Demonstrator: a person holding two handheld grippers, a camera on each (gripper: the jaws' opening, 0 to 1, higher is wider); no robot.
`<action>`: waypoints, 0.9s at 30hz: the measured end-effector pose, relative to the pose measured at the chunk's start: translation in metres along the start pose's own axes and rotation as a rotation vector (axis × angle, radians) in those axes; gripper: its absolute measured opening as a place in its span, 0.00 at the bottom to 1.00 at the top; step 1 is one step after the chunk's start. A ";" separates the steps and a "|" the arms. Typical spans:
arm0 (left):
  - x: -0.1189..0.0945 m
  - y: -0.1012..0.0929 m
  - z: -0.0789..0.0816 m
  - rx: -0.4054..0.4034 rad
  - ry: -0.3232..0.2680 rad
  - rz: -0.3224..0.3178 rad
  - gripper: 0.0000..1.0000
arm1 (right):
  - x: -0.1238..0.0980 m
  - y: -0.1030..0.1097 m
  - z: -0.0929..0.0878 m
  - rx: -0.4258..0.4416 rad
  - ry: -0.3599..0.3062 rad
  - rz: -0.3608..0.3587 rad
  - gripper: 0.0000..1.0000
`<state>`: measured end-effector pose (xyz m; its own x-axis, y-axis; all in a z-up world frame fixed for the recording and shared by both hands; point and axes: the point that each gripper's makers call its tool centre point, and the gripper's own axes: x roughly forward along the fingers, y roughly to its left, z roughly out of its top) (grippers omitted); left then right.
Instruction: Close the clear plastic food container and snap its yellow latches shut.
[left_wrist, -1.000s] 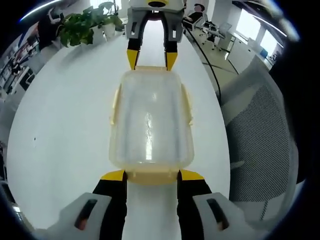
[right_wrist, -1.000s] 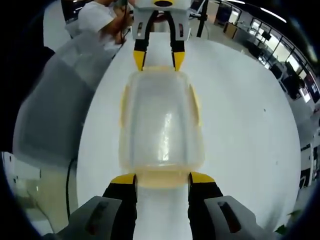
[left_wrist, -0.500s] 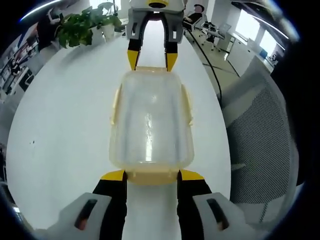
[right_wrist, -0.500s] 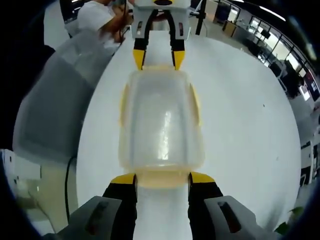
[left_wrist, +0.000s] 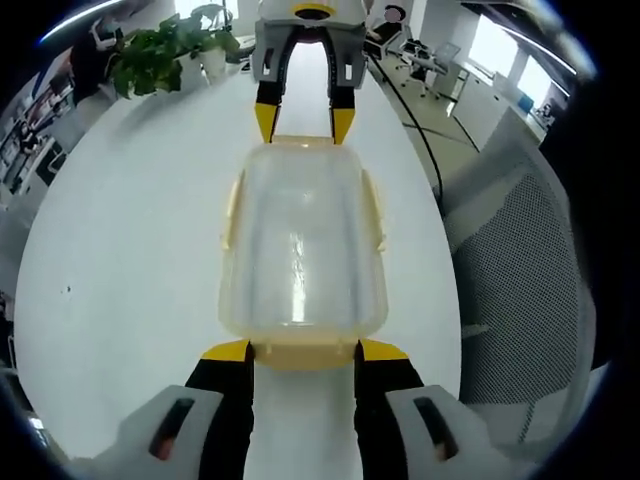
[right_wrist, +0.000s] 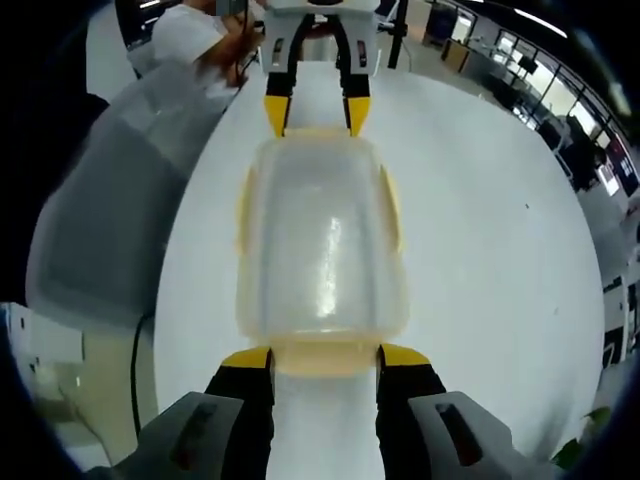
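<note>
Container (left_wrist: 303, 240) on table (left_wrist: 120, 230): likely light, stiff, slick plastic, apt to slide. Left gripper (left_wrist: 303, 350), right gripper (right_wrist: 324, 357) jaws spread wide, straddling end latches (left_wrist: 303, 353); side latches need pressing too.

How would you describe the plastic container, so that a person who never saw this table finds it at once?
Look at the round white table. Near its edge, beside a grey mesh chair, lies the clear plastic container, lid on, between the left gripper and the right gripper. Its yellow latches along the sides set it apart.

Glossy clear plastic container (left_wrist: 303, 240) — smooth white table (left_wrist: 130, 220).
</note>
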<state>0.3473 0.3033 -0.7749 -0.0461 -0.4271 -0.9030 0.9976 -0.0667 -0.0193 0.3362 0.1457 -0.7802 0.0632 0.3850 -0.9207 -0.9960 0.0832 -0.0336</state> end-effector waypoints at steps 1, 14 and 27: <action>0.001 0.000 -0.001 0.001 0.003 -0.002 0.38 | 0.001 0.001 0.000 -0.002 0.004 0.001 0.38; 0.006 -0.002 0.001 0.013 -0.001 -0.008 0.38 | 0.002 0.004 -0.005 0.011 0.005 0.013 0.38; 0.007 0.001 0.001 0.051 -0.009 0.010 0.39 | 0.002 0.006 -0.007 0.011 0.012 0.019 0.40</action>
<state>0.3477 0.2990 -0.7804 -0.0368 -0.4365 -0.8990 0.9941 -0.1078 0.0117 0.3298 0.1406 -0.7848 0.0435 0.3760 -0.9256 -0.9962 0.0858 -0.0120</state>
